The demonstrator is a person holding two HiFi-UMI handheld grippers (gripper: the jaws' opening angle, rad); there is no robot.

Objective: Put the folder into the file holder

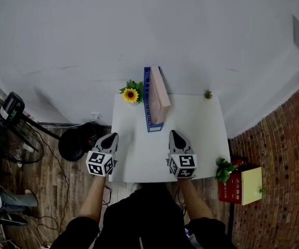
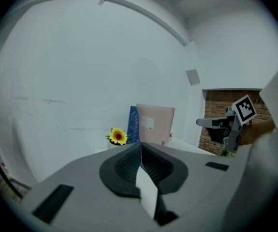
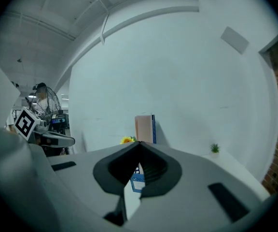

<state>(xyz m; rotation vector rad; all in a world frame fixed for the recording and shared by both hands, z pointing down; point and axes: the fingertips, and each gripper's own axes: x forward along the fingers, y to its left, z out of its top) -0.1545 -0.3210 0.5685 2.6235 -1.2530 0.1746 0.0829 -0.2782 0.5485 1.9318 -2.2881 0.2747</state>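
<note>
In the head view, the pink folder [image 1: 159, 95] stands upright inside the blue file holder [image 1: 148, 113] at the far edge of the white tabletop [image 1: 201, 123], just beside a sunflower [image 1: 131, 94]. The left tongs [image 1: 110, 137] and right tongs [image 1: 176, 136] hover over the near half, well apart from the holder.

In the left gripper view, the left tongs are closed and empty, with the folder ahead in its holder.

In the right gripper view, the right tongs are likewise pressed together and hold nothing.
</note>
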